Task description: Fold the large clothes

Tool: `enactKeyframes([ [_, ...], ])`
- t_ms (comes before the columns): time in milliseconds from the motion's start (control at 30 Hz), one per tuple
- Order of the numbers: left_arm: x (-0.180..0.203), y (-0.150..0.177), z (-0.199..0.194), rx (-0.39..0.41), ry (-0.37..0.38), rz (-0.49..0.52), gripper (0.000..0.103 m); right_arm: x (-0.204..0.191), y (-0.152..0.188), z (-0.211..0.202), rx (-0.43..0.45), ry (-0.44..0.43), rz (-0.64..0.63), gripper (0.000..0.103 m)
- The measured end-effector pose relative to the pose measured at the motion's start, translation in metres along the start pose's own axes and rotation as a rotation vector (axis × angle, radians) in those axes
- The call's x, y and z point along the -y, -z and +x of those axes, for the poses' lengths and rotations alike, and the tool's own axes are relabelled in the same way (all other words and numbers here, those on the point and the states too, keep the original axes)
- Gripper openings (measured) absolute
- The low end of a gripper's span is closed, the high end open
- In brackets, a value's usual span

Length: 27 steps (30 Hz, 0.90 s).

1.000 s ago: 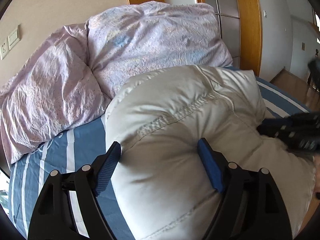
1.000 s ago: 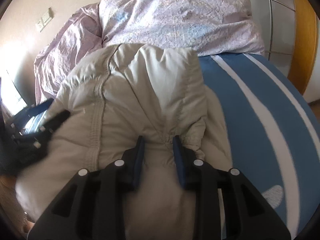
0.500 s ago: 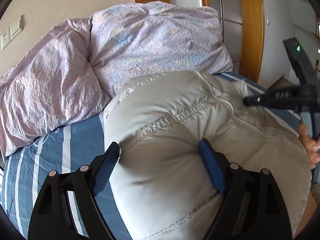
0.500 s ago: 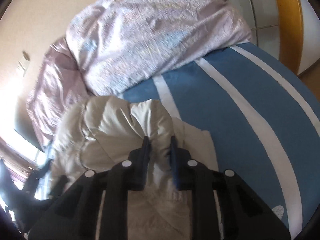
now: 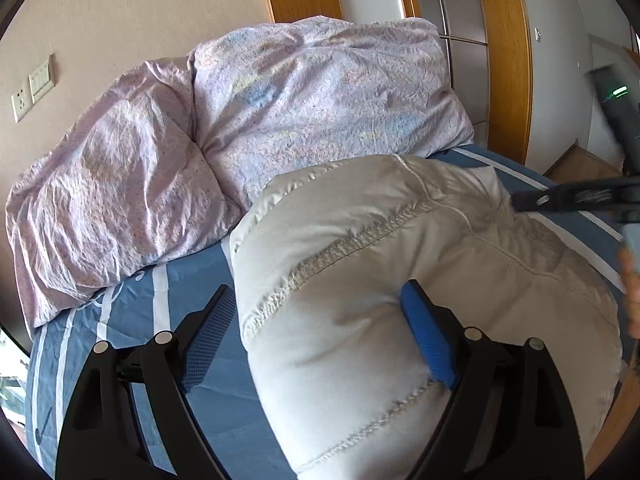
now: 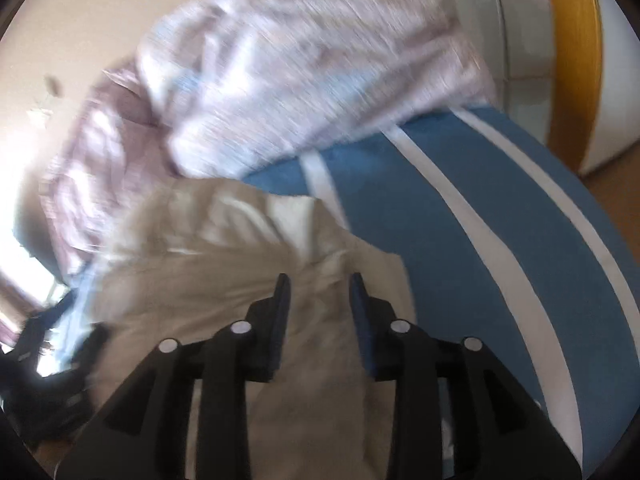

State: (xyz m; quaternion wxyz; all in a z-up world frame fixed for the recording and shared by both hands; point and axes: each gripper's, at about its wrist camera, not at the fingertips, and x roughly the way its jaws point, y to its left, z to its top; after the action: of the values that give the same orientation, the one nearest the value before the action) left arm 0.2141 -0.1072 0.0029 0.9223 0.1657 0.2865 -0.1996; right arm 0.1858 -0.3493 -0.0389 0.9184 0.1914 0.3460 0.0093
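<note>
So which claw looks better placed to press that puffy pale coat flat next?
Probably the left claw: its jaws straddle the folded coat on the striped bed sheet. The right claw is opening, fabric loose between its pads.

Right claw (image 6: 318,308) opening, its jaws flanking the puffy jacket (image 6: 240,276) blurrily.

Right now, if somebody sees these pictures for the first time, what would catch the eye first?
First the puffy pale padded jacket, bundled on the blue striped bedsheet in the foreground. Behind it, a crumpled lilac duvet is heaped against the wall. The left hand-held gripper straddles the jacket's near end with wide jaws.
</note>
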Motion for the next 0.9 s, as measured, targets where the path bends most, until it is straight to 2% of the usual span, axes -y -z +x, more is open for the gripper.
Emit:
enactKeyframes([
  [67,-0.001,-0.002,0.000,-0.002,0.002,-0.005,0.086,-0.013,0.009,-0.010,-0.017,-0.060,-0.060,0.037],
  [167,0.000,-0.002,0.003,-0.003,0.008,-0.016,0.086,-0.023,0.021,-0.003,-0.078,-0.061,-0.116,0.037],
  [233,0.000,0.000,0.005,-0.004,0.016,-0.028,0.086,-0.015,0.026,0.008,-0.112,-0.054,-0.101,0.038],
  [367,-0.001,0.003,0.014,-0.026,0.046,-0.067,0.087,0.001,0.032,0.025,-0.144,-0.117,-0.039,0.039],
  [467,-0.003,0.005,0.024,-0.052,0.075,-0.106,0.087,0.003,0.039,0.032,-0.139,-0.117,-0.047,0.039],
  [733,0.008,0.011,0.035,-0.046,0.015,-0.101,0.088,0.007,0.040,0.048,-0.121,-0.117,-0.024,0.039],
  [833,0.007,0.009,0.030,-0.053,0.014,-0.088,0.088,0.001,0.031,0.045,-0.175,-0.076,-0.033,0.039],
  [900,-0.005,0.009,0.018,-0.065,0.063,-0.134,0.088,-0.002,0.021,0.033,-0.214,-0.063,-0.023,0.047],
])
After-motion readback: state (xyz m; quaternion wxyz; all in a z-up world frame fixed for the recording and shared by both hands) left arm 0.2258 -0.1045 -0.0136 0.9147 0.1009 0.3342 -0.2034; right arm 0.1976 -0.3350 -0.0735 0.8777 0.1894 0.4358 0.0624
